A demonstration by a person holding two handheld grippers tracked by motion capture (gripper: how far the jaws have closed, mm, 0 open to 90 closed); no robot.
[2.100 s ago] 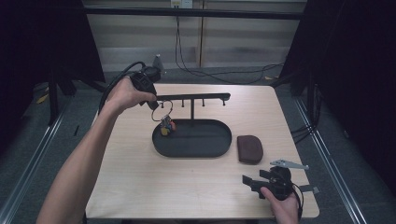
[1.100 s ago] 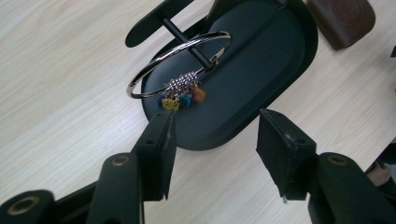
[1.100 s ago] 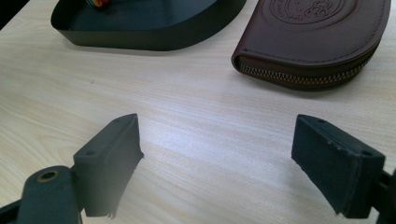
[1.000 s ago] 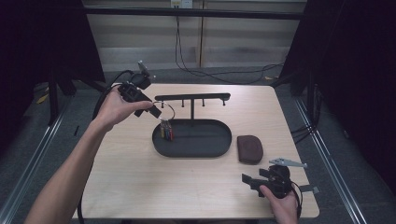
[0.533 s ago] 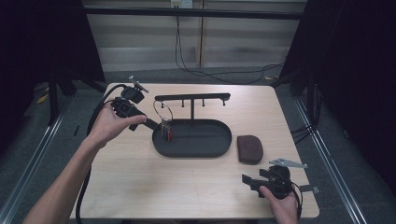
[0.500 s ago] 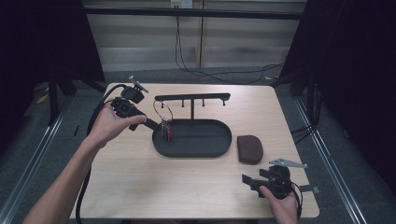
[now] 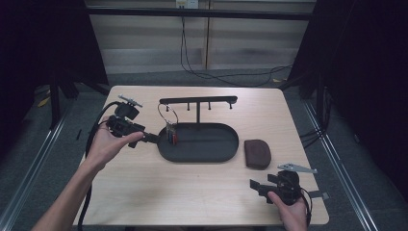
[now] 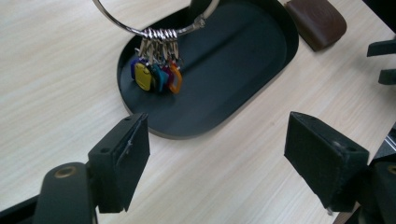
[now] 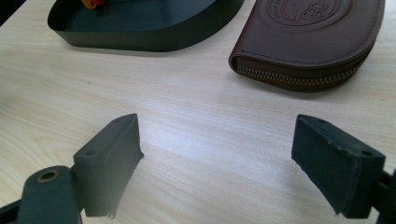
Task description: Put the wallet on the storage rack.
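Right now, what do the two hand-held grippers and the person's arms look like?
Both grippers are black. The left gripper trails a thick black cable and carries a grey plate on top; so does the right gripper. Each has two blocky black jaws with flat pads. The forearms are bare, with no sleeves in sight.

This looks like a lab recording bay. A bare light-wood table (image 7: 202, 192) stands on grey carpet, hemmed by black curtains (image 7: 43, 43) left and right of it. Behind the table, cables (image 7: 192, 57) hang down a pale panelled wall, and metal floor rails (image 7: 36, 159) run along both sides.
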